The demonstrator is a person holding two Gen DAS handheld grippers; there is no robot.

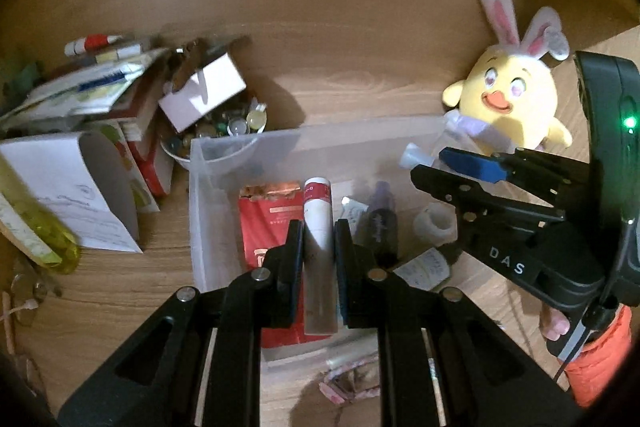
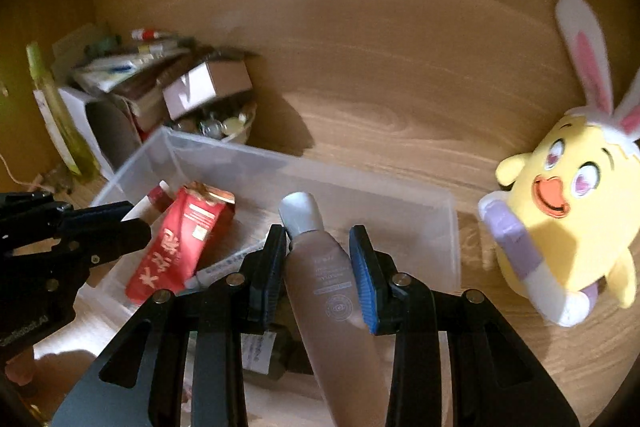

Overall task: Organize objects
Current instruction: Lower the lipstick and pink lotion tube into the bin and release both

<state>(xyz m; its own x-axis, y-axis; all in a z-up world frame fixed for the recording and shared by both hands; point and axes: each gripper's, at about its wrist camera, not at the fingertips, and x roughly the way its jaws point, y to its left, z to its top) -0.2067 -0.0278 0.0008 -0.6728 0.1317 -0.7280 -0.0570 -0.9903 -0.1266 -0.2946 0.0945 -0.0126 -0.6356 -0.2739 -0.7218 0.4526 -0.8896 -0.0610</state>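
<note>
Wood-grain worktop point(image 2: 380, 99), dim, carrying a clear plastic bin point(image 2: 450, 227). Hanging over that bin: a slim white tube with a red cap point(image 1: 318, 227), clenched mid-body between the left gripper point(image 1: 319, 251) fingers; likely light, stiff, a little slick. Riding alongside in the right gripper point(image 2: 318, 267): a frosted brown tube point(image 2: 324, 279), pinched just below its grey cap, probably soft and squeezable, best gripped gently. Sitting beside the bin: a yellow plush chick point(image 2: 568, 211).

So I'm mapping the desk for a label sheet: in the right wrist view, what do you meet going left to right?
Left gripper → red packet → tube in the right gripper, above the clear bin → yellow plush chick.
</note>
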